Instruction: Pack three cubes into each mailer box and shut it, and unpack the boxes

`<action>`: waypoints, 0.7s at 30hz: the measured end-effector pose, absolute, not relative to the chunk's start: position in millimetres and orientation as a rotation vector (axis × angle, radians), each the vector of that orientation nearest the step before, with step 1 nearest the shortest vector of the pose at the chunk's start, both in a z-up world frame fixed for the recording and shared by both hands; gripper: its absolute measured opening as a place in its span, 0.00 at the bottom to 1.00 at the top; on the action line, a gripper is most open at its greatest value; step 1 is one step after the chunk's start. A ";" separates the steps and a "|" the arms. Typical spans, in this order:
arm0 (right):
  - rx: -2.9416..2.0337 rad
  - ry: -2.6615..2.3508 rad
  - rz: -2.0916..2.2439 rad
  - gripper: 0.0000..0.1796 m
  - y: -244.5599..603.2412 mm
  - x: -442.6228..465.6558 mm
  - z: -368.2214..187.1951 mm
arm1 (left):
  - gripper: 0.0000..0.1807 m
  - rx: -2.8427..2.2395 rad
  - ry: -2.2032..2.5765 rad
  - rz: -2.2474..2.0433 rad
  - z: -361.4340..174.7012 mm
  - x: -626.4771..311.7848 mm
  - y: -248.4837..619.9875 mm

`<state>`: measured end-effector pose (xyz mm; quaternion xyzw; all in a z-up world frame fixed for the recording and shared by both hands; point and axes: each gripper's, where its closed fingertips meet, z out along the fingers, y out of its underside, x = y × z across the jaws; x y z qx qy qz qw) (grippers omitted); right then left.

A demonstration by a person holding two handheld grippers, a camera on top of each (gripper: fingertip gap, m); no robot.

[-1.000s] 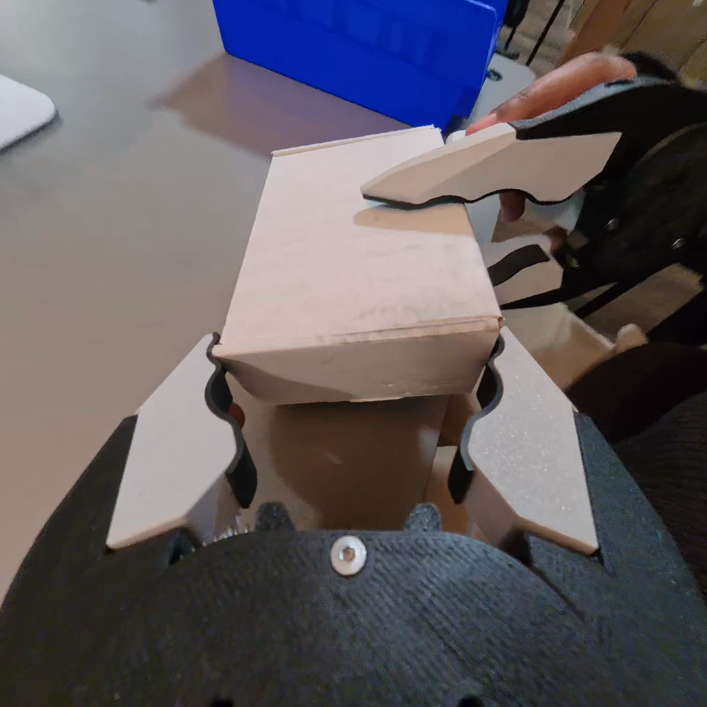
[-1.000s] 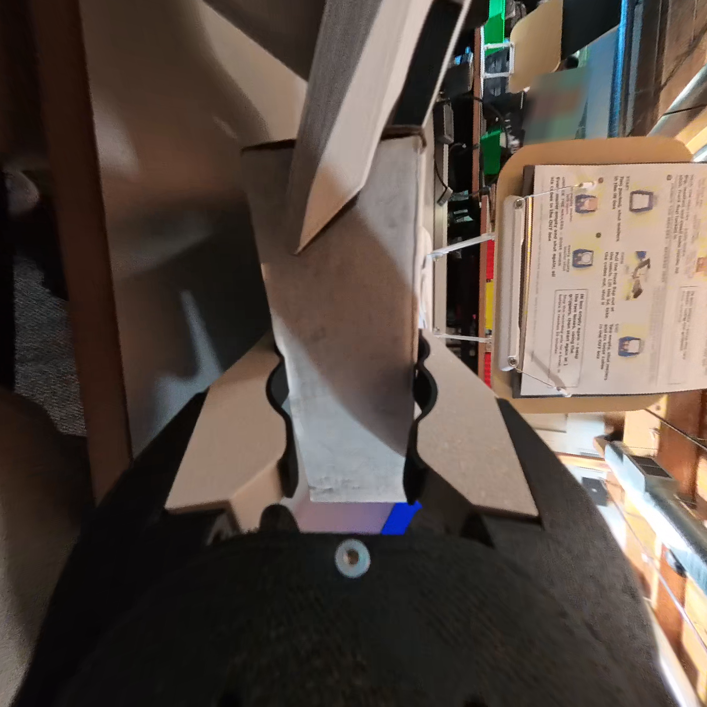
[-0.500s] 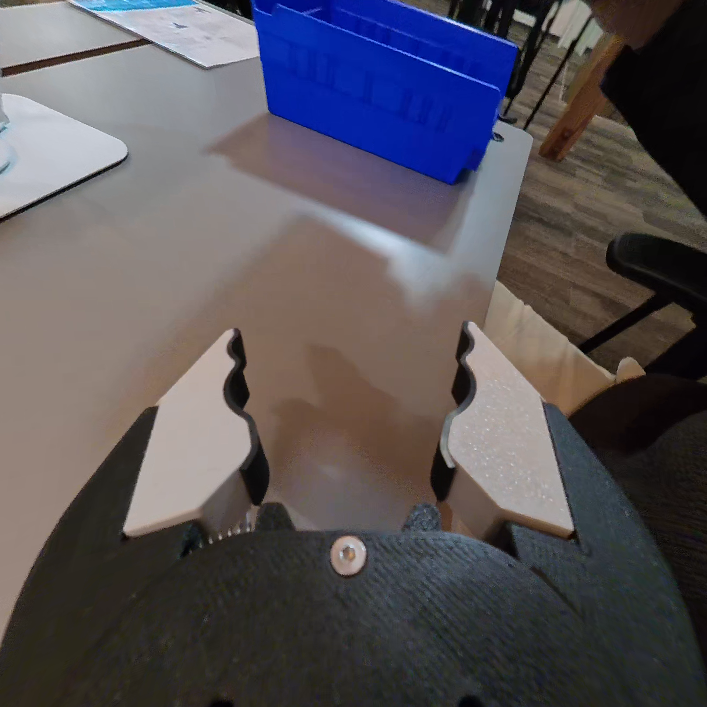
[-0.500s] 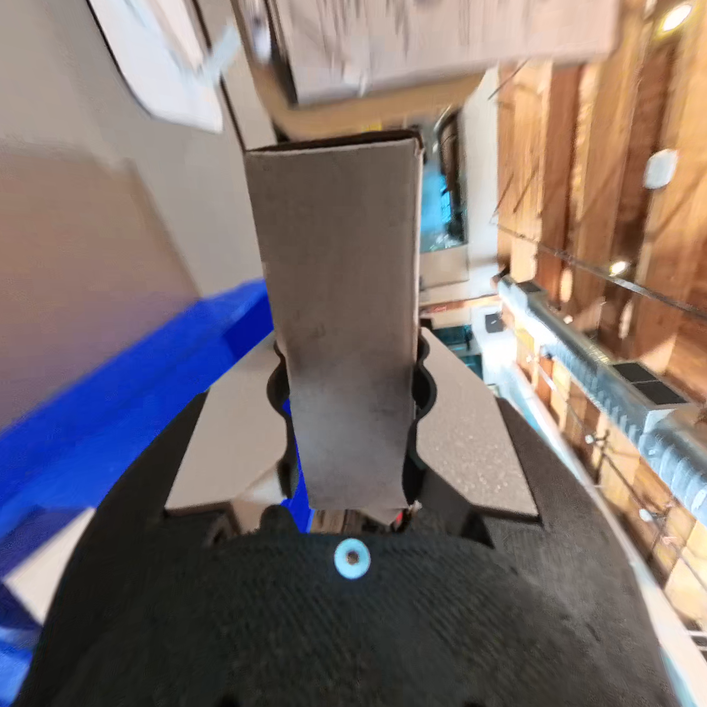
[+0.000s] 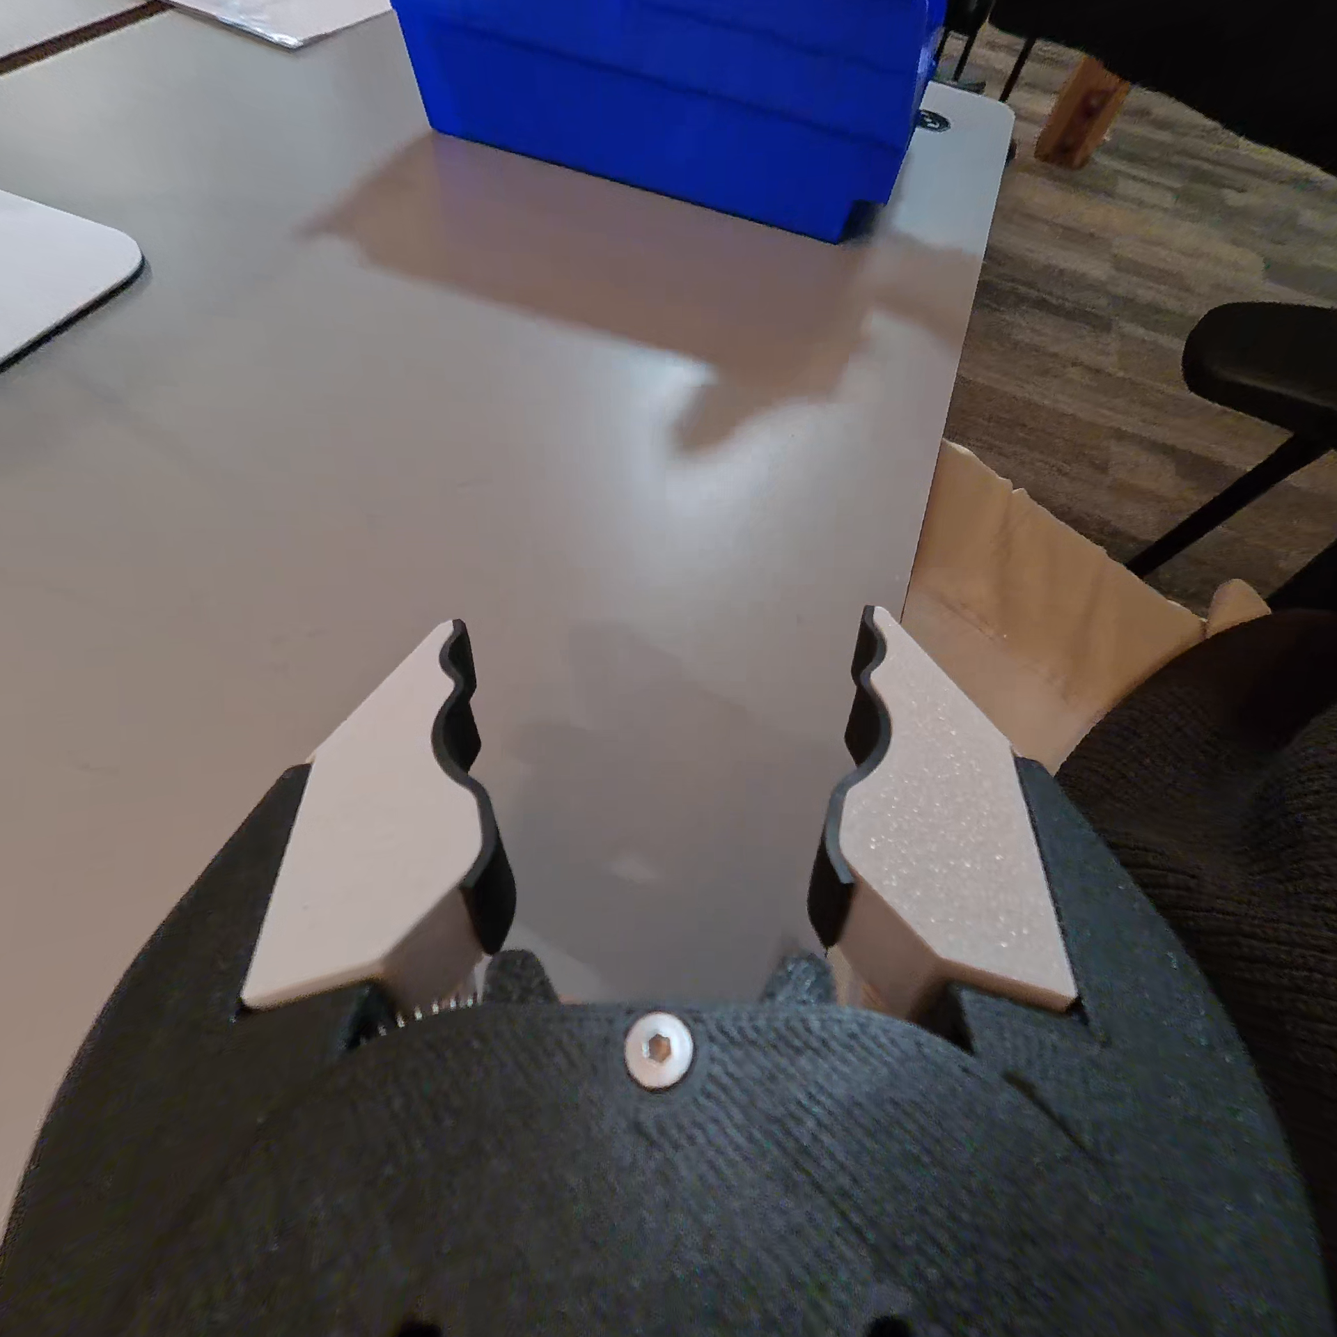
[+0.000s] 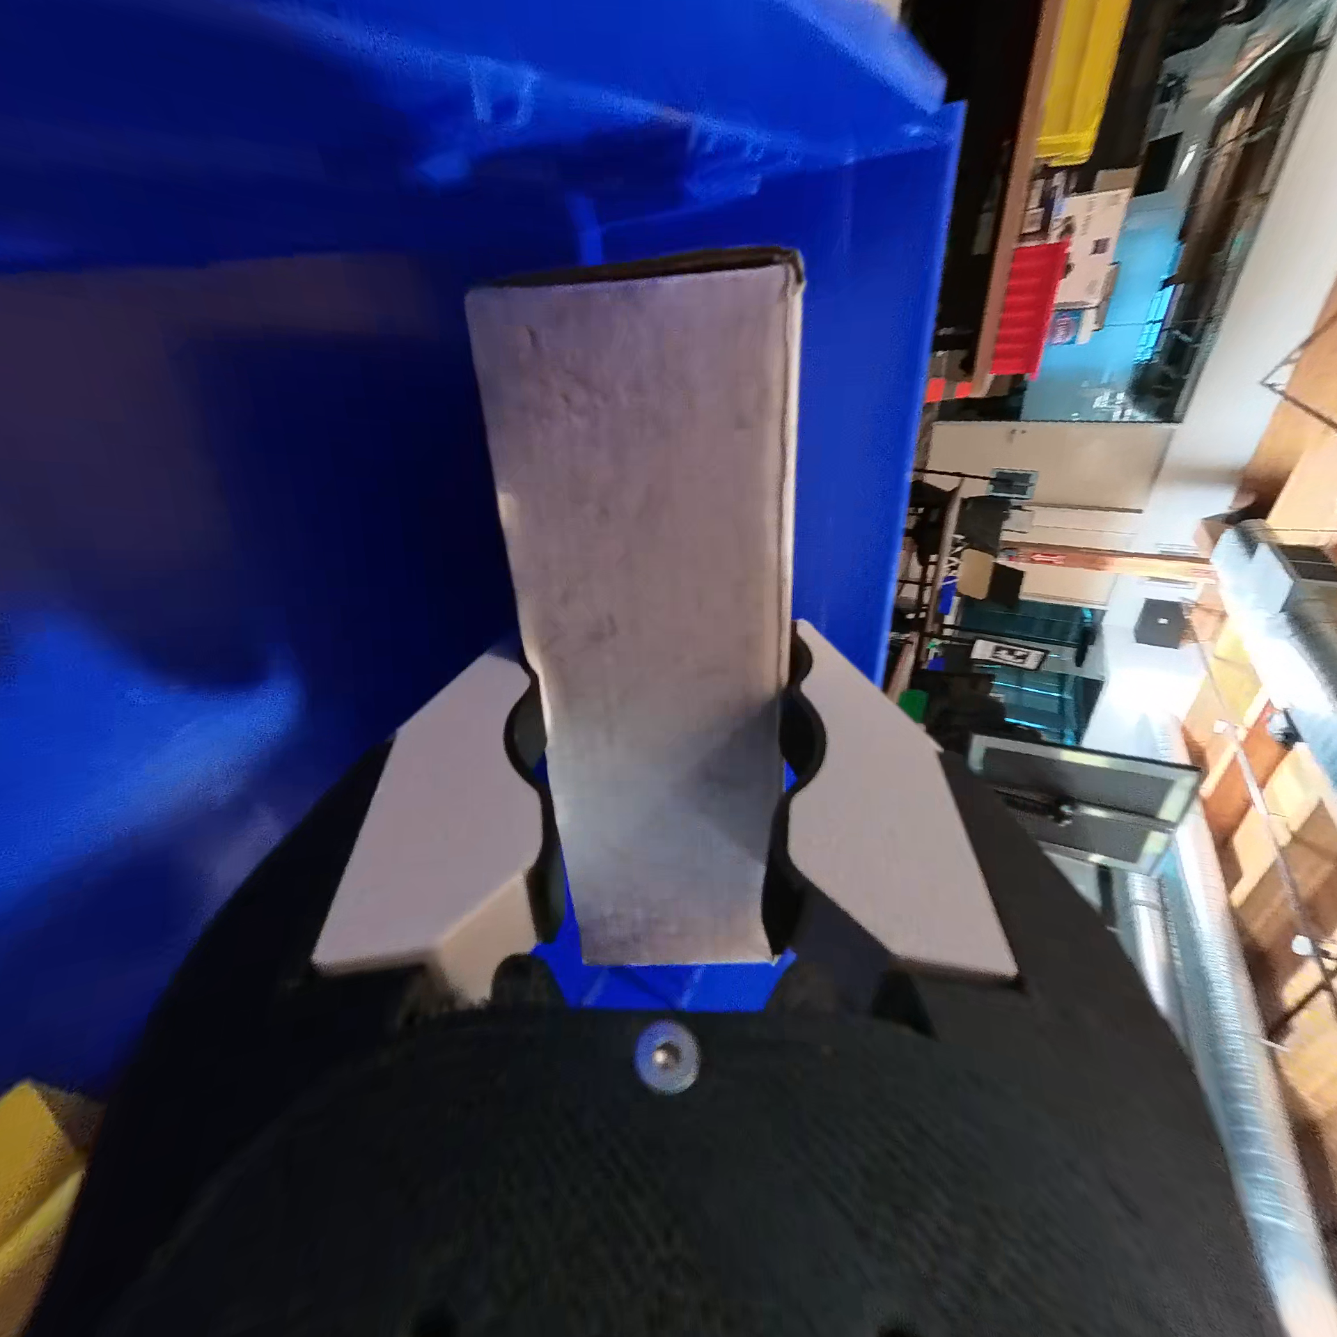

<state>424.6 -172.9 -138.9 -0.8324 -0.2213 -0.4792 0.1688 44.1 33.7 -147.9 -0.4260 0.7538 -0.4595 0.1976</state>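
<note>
My right gripper (image 6: 662,651) is shut on a closed brown mailer box (image 6: 644,550), seen edge-on between the fingers and held over the blue bin (image 6: 253,362), which fills the left of the right wrist view. A yellow cube (image 6: 29,1165) shows at the lower left edge of that view. My left gripper (image 5: 662,629) is open and empty above the grey table (image 5: 362,434). The blue bin (image 5: 665,94) also stands at the table's far end in the left wrist view. The box's contents are hidden.
A white mat (image 5: 51,282) lies at the table's left. Papers (image 5: 275,18) lie at the far left. An open cardboard carton (image 5: 1013,600) sits beside the table's right edge, with a black chair (image 5: 1266,376) on the floor beyond it. My right fingertips sit around 45 centimeters from my left ones.
My left gripper let go of the mailer box, which left its view. My right gripper carried the box away from the table and swung it over the blue bin.
</note>
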 end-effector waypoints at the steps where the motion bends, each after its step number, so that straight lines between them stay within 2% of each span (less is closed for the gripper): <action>1: -2.385 -0.617 -1.341 0.36 -172.8 426.1 -143.9 | 0.57 -1.195 2.110 -1.291 -148.0 44.1 33.4; 5: -2.464 -0.525 -1.248 0.38 -177.6 431.3 -152.0 | 0.57 -1.197 2.131 -1.272 -152.7 43.1 33.5; 7: -2.527 -0.502 -1.195 0.46 -183.4 429.2 -156.5 | 0.58 -1.178 2.145 -1.245 -153.7 41.5 33.3; 11: -2.598 -0.479 -1.155 0.52 -198.2 419.8 -155.9 | 0.58 -1.138 2.160 -1.221 -150.5 38.1 31.4; 15: -2.613 -0.403 -1.086 0.52 -215.1 406.0 -144.2 | 0.58 -1.138 2.153 -1.233 -148.3 37.9 31.1; 17: -2.634 -0.355 -1.004 0.42 -223.6 395.3 -142.0 | 0.57 -1.133 2.154 -1.218 -148.9 38.1 31.9; 20: -2.688 -0.321 -0.791 0.00 -232.4 372.9 -147.7 | 0.58 -1.126 2.147 -1.220 -145.9 38.9 30.9; 21: -2.694 -0.309 -0.717 0.00 -232.7 366.7 -150.8 | 0.58 -1.128 2.143 -1.228 -144.5 39.3 30.2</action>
